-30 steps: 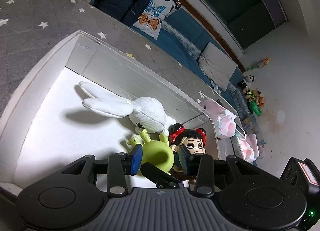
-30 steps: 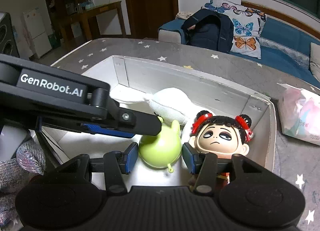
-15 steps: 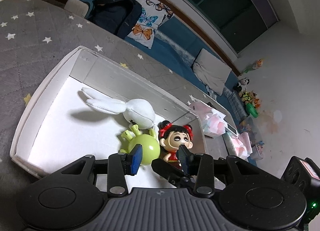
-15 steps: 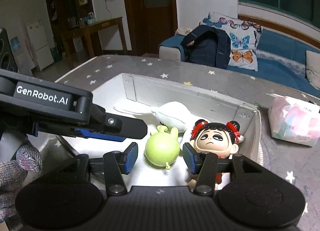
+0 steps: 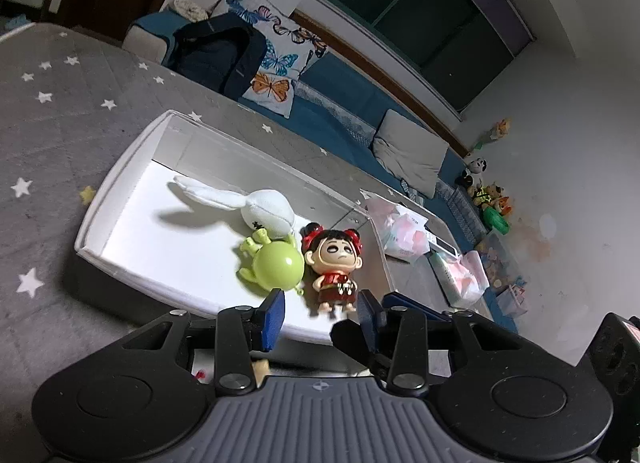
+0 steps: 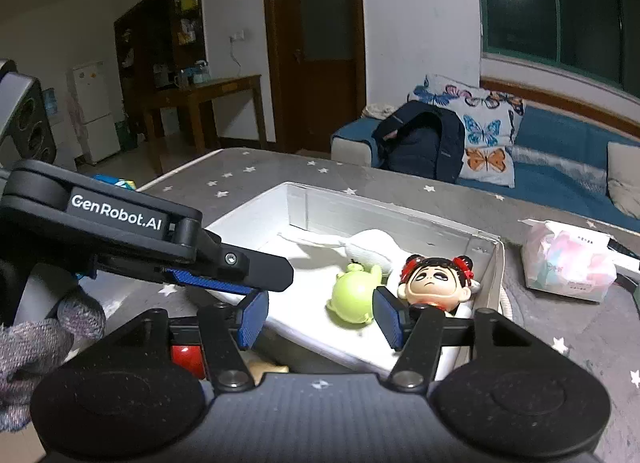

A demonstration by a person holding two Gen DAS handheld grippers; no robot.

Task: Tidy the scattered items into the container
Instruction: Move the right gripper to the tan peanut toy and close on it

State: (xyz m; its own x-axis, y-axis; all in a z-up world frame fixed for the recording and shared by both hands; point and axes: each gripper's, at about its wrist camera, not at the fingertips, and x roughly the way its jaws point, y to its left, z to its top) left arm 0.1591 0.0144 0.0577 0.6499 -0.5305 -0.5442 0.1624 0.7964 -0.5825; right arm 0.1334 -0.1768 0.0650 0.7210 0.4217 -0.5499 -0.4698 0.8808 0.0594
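Note:
A white box (image 5: pixel 120 167) (image 6: pixel 440 223) stands on the grey star-print cloth. In it lie a white plush rabbit (image 5: pixel 256 205) (image 6: pixel 372 245), a green round toy (image 5: pixel 276 265) (image 6: pixel 354 297) and a red-haired doll (image 5: pixel 336 263) (image 6: pixel 434 283). My left gripper (image 5: pixel 320 313) is open and empty, above the box's near edge. My right gripper (image 6: pixel 320 321) is open and empty, near the box's near wall. The left gripper also shows from the side in the right wrist view (image 6: pixel 224 271). A red item (image 6: pixel 184 359) and a tan item (image 6: pixel 264 369) lie partly hidden under my right gripper.
A tissue pack (image 5: pixel 400 229) (image 6: pixel 568 263) lies right of the box. A sofa with a dark backpack (image 6: pixel 420 143) and butterfly pillows (image 6: pixel 484 135) stands behind. A wooden table (image 6: pixel 200 95) and a fridge (image 6: pixel 94 111) stand at the far left.
Both grippers have drawn back and up from the box. The green toy, between the fingers a second ago, now lies free in the box beside the doll.

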